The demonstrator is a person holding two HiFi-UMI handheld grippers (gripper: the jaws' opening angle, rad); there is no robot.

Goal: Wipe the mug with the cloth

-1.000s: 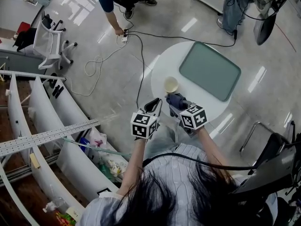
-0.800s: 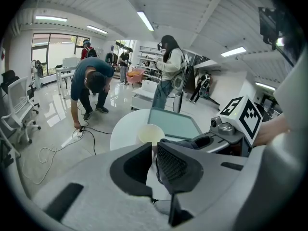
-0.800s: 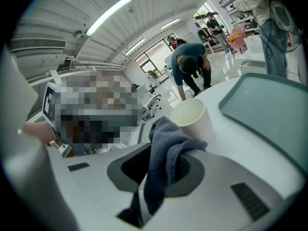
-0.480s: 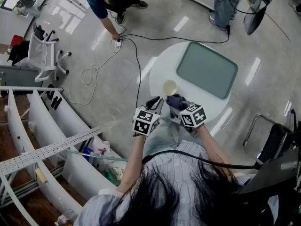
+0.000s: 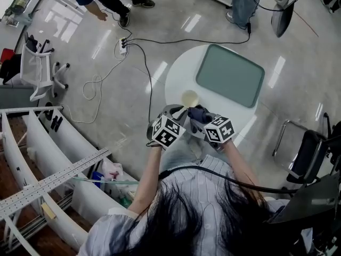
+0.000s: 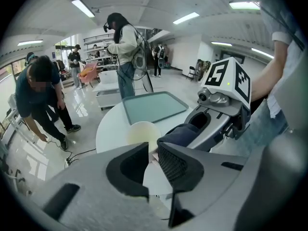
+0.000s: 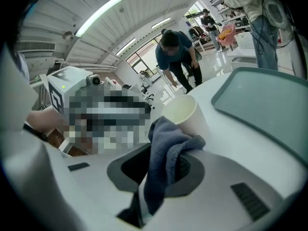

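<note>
Jaws of the right gripper (image 7: 166, 161) are clamped on the dark blue cloth (image 7: 166, 136), a soft, limp rag that bunches above them and should mould to a curve. The left gripper (image 6: 153, 147) has its jaws drawn to a slim gap with nothing plainly in it. Just above centre in the head view, the cream mug (image 5: 190, 97) stands upright on the white table (image 5: 176, 81); it looks light, smooth and easily tipped, so steadying it by the rim seems wise, with both forearms reaching forward, grippers angled inward toward it.
</note>
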